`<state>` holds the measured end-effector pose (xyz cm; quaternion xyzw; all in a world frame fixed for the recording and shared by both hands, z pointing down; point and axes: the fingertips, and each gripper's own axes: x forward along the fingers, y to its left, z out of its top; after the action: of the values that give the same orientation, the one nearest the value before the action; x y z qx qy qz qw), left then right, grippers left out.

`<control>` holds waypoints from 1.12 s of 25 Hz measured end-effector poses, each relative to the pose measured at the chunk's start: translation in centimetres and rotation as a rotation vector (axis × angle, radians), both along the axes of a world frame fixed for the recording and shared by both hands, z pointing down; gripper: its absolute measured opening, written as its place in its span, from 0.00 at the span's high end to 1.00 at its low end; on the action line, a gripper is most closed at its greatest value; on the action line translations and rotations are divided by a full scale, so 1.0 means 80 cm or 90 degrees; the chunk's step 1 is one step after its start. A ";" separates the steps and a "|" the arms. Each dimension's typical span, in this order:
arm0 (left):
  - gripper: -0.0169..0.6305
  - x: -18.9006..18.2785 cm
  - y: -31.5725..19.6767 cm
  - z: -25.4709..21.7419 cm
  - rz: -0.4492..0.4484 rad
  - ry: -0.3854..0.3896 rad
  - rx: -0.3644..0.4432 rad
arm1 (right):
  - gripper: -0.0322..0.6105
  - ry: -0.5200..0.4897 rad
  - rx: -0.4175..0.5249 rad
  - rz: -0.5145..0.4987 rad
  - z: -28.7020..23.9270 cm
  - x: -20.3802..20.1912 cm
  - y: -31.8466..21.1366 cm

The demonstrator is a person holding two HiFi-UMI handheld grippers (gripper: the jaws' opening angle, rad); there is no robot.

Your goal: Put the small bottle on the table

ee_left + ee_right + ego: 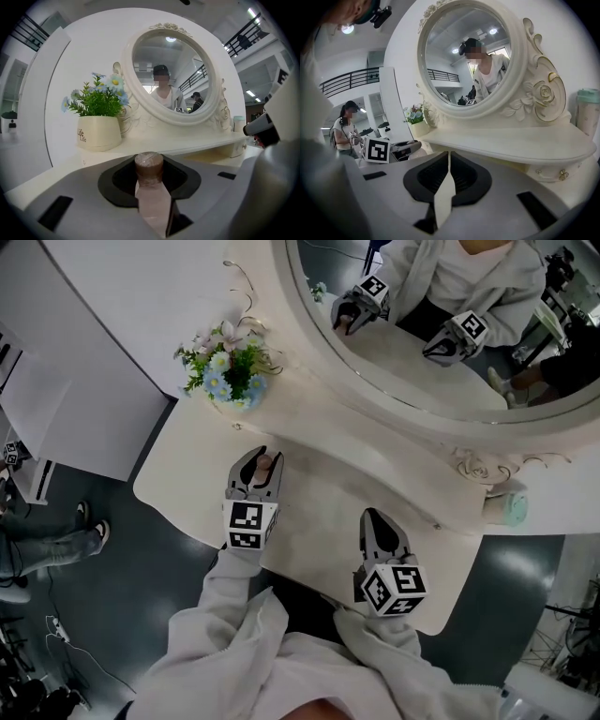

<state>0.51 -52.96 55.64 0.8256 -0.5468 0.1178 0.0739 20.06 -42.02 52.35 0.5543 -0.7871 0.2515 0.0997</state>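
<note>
The small bottle (pixel 153 197) has a pale pink body and a brown cap (pixel 149 164). It sits between the jaws of my left gripper (pixel 263 457), which is shut on it, with the cap pointing toward the mirror. In the head view the bottle (pixel 265 466) shows as a pinkish spot between the fingers, over the left part of the white dressing table (pixel 319 479). Whether it touches the tabletop I cannot tell. My right gripper (pixel 376 517) hovers over the table's front edge, shut with nothing in it; its jaws (pixel 447 164) meet in a thin line.
A cream pot of blue and white flowers (pixel 228 367) stands at the table's back left. The oval mirror (pixel 441 352) rises behind a raised shelf. A mint-lidded jar (pixel 511 506) sits at the shelf's right end. A person's legs (pixel 56 545) stand on the floor at left.
</note>
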 end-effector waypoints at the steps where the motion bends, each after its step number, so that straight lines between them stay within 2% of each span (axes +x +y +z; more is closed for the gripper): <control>1: 0.76 0.001 -0.003 0.002 -0.001 -0.001 0.000 | 0.89 0.000 -0.004 -0.003 0.003 0.000 0.000; 12: 0.76 0.011 -0.038 0.016 -0.002 -0.013 0.006 | 0.89 -0.001 -0.033 -0.030 0.022 -0.007 0.000; 20: 0.76 0.014 -0.036 0.021 0.004 -0.033 0.013 | 0.89 -0.003 -0.036 -0.039 0.027 -0.010 0.000; 25: 0.75 0.015 -0.037 0.021 -0.003 -0.055 0.038 | 0.89 -0.006 -0.037 -0.032 0.028 -0.009 0.002; 28: 0.75 0.019 -0.034 0.023 0.016 -0.061 0.037 | 0.89 -0.008 -0.036 -0.029 0.025 -0.010 0.002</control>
<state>2.05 -55.65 57.45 0.8275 -0.5426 0.1423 0.0222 19.23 -41.84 54.33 0.5315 -0.7927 0.2748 0.1165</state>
